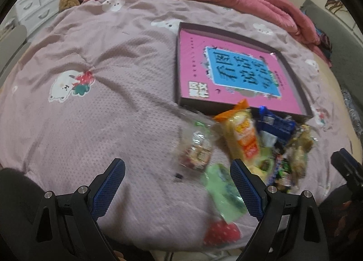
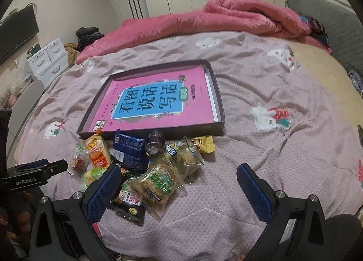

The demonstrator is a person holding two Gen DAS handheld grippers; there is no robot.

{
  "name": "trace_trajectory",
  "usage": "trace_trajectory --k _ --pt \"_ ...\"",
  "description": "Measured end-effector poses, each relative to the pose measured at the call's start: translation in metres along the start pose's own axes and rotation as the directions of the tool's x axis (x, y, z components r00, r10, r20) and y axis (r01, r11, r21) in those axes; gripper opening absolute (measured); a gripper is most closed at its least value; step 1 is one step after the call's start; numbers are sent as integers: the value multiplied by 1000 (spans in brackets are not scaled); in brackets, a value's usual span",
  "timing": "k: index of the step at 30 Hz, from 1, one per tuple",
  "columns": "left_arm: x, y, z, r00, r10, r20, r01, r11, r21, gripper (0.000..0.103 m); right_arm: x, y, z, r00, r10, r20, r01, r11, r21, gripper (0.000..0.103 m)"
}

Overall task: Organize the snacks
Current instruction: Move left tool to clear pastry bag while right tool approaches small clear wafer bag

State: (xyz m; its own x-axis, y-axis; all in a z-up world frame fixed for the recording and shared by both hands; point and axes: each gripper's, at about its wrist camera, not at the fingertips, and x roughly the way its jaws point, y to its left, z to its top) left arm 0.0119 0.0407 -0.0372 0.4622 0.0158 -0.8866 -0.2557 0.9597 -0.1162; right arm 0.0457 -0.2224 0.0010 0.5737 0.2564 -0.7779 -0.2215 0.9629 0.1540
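Room: a bedroom is seen, with white wardrobes behind and a bed (image 2: 261, 106) covered by a mauve quilt with printed animals; a pink blanket (image 2: 238, 16) is bunched at the far side.
Tray: a shallow dark box (image 2: 221, 104) lies on the quilt, and a pink book (image 2: 158, 102) with a blue title panel is laid flat inside it.
Snacks: a loose pile of snacks (image 2: 140, 165) is found just in front of the near wall of the box, not yet inside.
Left hand-held gripper (image 1: 177, 183): the jaws are spread wide, nothing is held; it hangs above the left edge of the pile.
Right hand-held gripper (image 2: 178, 183): also wide apart and empty, above the pile.
Advice: one packet at the top of the pile, such as the clear-wrapped biscuit (image 2: 158, 183), is probably best pinched by its sealed edge, so that neighbours are not dragged.
Writing: "GenRobot.AI" is read on the other gripper's body in the right wrist view; large Chinese characters are printed on the book, the small print being too blurred.
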Motion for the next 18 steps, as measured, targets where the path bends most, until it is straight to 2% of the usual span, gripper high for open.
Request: trace_trajectory --k 7,11,14,18 --pt "25 0 6 999 8 -44 -7 1000 24 94 23 -18 1 997 -5 -73 10 998 66 103" --pt "29 -5 7 999 8 -37 -6 999 41 94 35 -27 3 995 -3 -103 14 994 108 101" --pt "31 -8 8 999 6 -33 -4 999 53 94 44 -30 3 991 17 -130 0 991 132 90" --pt "32 -10 8 1000 1 -29 1 998 60 94 55 -32 4 986 61 -152 -37 987 158 70"
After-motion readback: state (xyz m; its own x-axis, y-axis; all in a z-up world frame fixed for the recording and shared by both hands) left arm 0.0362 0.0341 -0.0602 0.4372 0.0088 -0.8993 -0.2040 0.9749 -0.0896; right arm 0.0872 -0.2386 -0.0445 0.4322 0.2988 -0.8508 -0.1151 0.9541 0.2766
